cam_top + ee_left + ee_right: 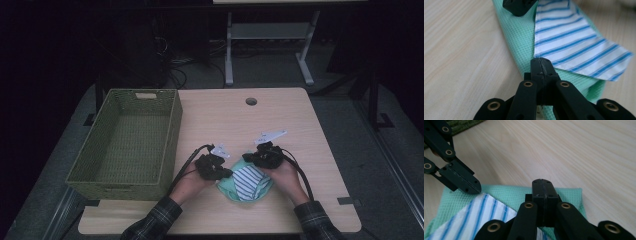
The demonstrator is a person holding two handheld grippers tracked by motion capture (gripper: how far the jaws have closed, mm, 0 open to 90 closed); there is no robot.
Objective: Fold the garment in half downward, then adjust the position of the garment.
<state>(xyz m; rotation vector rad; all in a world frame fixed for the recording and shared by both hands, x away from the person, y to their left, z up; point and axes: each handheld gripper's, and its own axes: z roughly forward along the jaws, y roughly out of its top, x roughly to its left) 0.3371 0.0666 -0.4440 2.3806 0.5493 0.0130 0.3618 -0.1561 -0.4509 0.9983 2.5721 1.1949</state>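
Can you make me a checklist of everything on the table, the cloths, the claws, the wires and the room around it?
Surface: pale wooden table with a round hole near the far edge.
Job's things: green cloth lying flat near the front edge, striped cloth on top of it.
Clutter: green woven basket, nothing seen inside it.
Grippers: left claw shut, its tip at the striped cloth's edge; right claw shut, over the green cloth.
Cables: a black cable trails from the left claw, another from the right.
Surroundings: dark room, grey floor, a pale table frame behind.
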